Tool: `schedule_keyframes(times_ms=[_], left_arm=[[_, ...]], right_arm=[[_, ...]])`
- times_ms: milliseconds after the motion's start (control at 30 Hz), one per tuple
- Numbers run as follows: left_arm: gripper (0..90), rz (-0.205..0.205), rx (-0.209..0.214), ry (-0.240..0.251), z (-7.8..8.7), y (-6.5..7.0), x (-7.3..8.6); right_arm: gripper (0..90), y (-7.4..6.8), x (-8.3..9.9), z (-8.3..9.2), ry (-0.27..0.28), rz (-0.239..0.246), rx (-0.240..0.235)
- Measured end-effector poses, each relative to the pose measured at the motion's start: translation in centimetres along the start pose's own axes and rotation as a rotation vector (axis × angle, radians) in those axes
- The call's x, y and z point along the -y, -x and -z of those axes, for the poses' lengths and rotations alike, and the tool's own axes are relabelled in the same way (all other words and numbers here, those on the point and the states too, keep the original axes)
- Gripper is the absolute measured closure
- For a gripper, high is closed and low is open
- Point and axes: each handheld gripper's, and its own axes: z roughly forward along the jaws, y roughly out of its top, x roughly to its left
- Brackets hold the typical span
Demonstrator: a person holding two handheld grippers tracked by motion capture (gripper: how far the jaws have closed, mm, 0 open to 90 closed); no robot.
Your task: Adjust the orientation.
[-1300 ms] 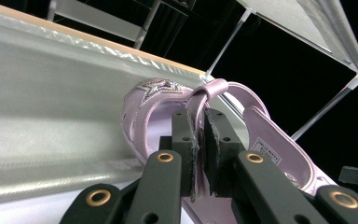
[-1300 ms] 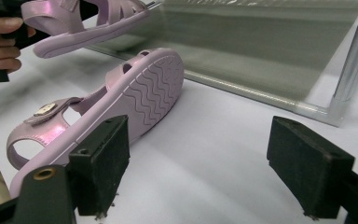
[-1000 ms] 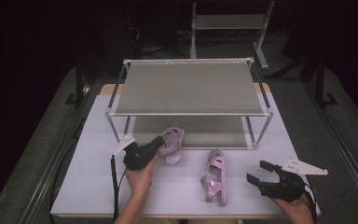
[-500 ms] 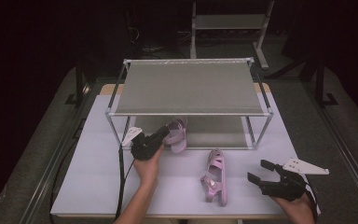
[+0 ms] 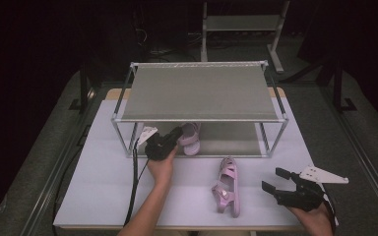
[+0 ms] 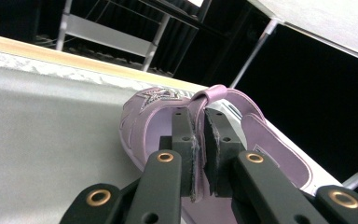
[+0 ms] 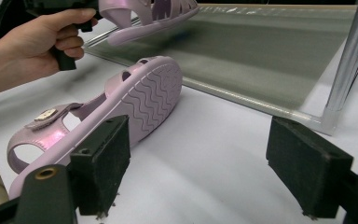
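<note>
A white table [image 5: 103, 196] carries a two-tier metal rack [image 5: 199, 93] with grey mesh shelves. Over the last second the left gripper [image 5: 173, 139] has carried a pink sandal [image 5: 191, 138] forward from the open table to the front edge of the rack's lower shelf [image 5: 236, 140]. In the left gripper view, its jaws are pressed together on the sandal's strap [image 6: 200, 100], with the sandal hanging over the grey shelf. This suggests the sandal is about to be set down on that shelf. The second sandal [image 5: 226, 186] lies tipped on its side on the table, in front of the rack. The right gripper [image 5: 274, 184] has stayed near it, jaws spread wide and holding nothing, likely to pick it up next.
</note>
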Motion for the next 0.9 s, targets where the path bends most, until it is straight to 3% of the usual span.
schedule_keyframes(times_ms=[33,167,267,467,533,633,700,733,900], left_arm=[[83.6,-0.022,-0.004,-0.002,-0.4,-0.2,0.0],[83.6,-0.037,-0.018,-0.009,-0.8,-0.4,0.2],[83.6,-0.074,-0.027,-0.028,-1.5,-0.4,0.1],[83.7,-0.085,-0.044,-0.032,-1.9,-0.4,-0.1],[83.6,-0.101,-0.058,-0.058,-2.0,-0.8,0.1],[83.2,-0.082,-0.053,-0.068,-2.2,-0.7,0.3],[82.9,-0.115,-0.043,-0.079,-2.3,-0.8,0.4],[82.8,-0.083,-0.039,-0.081,-2.3,-0.7,0.5],[82.3,-0.084,-0.028,-0.093,-2.3,-0.7,0.6]], right_arm=[[21.2,0.0,0.0,0.0,0.003,0.001,-0.002],[21.2,0.1,0.0,0.1,0.004,-0.003,-0.003],[21.2,0.2,0.1,0.1,0.004,-0.003,-0.006],[21.2,0.2,0.1,0.2,0.003,-0.001,-0.01],[21.2,0.2,0.1,0.2,0.002,-0.001,-0.012],[21.2,0.2,0.1,0.2,-0.001,-0.001,-0.013],[21.2,0.1,0.2,0.1,-0.003,-0.001,-0.016],[21.2,0.1,0.2,0.1,-0.004,0.001,-0.017],[21.2,-0.1,0.2,0.1,-0.005,0.007,-0.019]])
